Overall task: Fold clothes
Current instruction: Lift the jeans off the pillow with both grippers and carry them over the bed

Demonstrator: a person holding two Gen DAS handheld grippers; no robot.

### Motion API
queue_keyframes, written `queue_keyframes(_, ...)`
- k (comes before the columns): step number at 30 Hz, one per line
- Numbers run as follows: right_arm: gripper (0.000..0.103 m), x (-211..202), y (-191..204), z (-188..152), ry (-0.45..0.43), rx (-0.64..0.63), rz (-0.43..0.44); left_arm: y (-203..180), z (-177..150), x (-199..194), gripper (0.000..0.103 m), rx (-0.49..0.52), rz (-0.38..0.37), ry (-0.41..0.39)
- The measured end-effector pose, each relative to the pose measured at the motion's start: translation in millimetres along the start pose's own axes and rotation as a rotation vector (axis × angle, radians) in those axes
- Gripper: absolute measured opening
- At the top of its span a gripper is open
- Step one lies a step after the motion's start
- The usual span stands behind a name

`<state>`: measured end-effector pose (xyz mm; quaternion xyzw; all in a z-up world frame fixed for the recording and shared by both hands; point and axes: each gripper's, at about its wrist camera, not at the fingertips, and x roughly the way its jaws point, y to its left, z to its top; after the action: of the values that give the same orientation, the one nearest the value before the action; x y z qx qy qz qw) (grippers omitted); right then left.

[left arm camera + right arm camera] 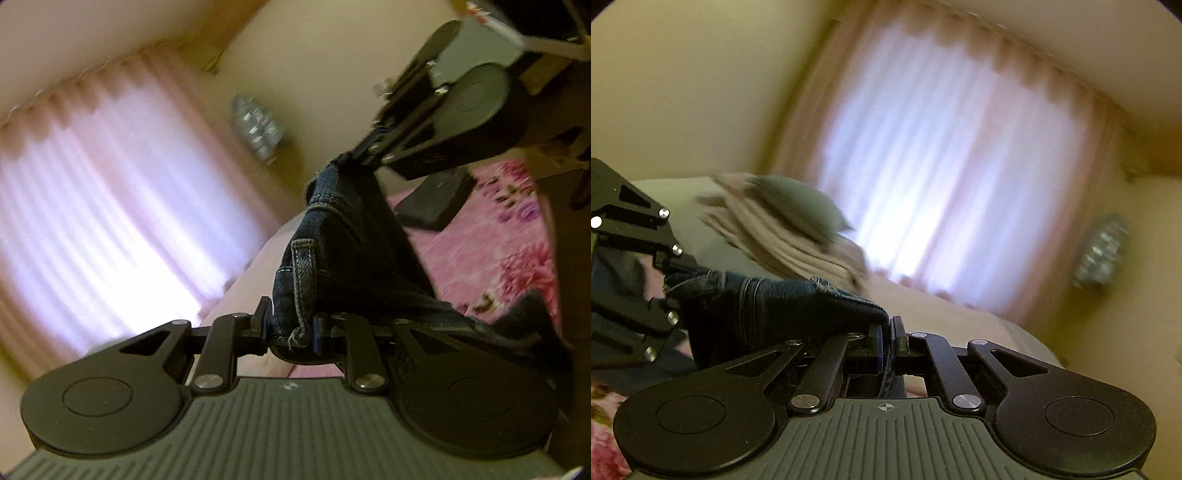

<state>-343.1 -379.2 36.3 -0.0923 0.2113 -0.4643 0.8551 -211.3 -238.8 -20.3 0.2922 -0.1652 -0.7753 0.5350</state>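
A pair of dark blue jeans (332, 251) hangs stretched in the air between both grippers. In the left wrist view my left gripper (290, 330) is shut on one bunched denim edge with a belt loop. My right gripper (349, 157) pinches the other end at the upper right. The right wrist view shows my right gripper (886, 330) shut on a thin fold of the jeans (768, 306), and my left gripper (670, 286) clamps them at the left. The rest of the jeans drops out of sight below.
A bed with a pink floral cover (491, 251) lies below, with a dark flat object (432, 199) on it. A grey pillow on folded beige blankets (783, 229) sits at the bed's far side. Behind are a bright curtained window (942, 166) and a pack of bottles (1100, 251).
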Motion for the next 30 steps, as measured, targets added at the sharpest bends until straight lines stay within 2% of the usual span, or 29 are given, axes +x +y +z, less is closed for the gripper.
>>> queue_keyframes(1, 0.002, -20, 14, -7, 0.009, 0.010, -0.025, 6, 4, 3, 0.018, 0.011, -0.023, -0.033)
queue_keyframes(7, 0.001, -70, -25, 4, -0.014, 0.106, -0.127, 46, 42, 52, 0.018, 0.069, -0.035, -0.152)
queue_keyframes(10, 0.001, -94, -55, -4, -0.004, 0.167, -0.172, 41, 71, 93, 0.018, 0.120, -0.096, -0.171)
queue_keyframes(13, 0.001, -79, -83, -6, 0.046, 0.282, -0.206, 18, 91, 135, 0.018, 0.187, -0.188, -0.178)
queue_keyframes(19, 0.001, -84, -163, -86, 0.206, 0.474, -0.295, -62, 124, 238, 0.018, 0.271, -0.379, -0.158)
queue_keyframes(23, 0.001, -73, -241, -168, 0.350, 0.613, -0.327, -143, 138, 329, 0.018, 0.331, -0.509, -0.094)
queue_keyframes(26, 0.001, -59, -294, -235, 0.472, 0.694, -0.311, -215, 152, 411, 0.019, 0.363, -0.609, 0.021)
queue_keyframes(28, 0.001, -39, -319, -274, 0.542, 0.719, -0.317, -260, 153, 456, 0.027, 0.351, -0.687, 0.136)
queue_keyframes(30, 0.002, -20, -352, -314, 0.629, 0.752, -0.316, -284, 159, 492, 0.028, 0.320, -0.735, 0.218)
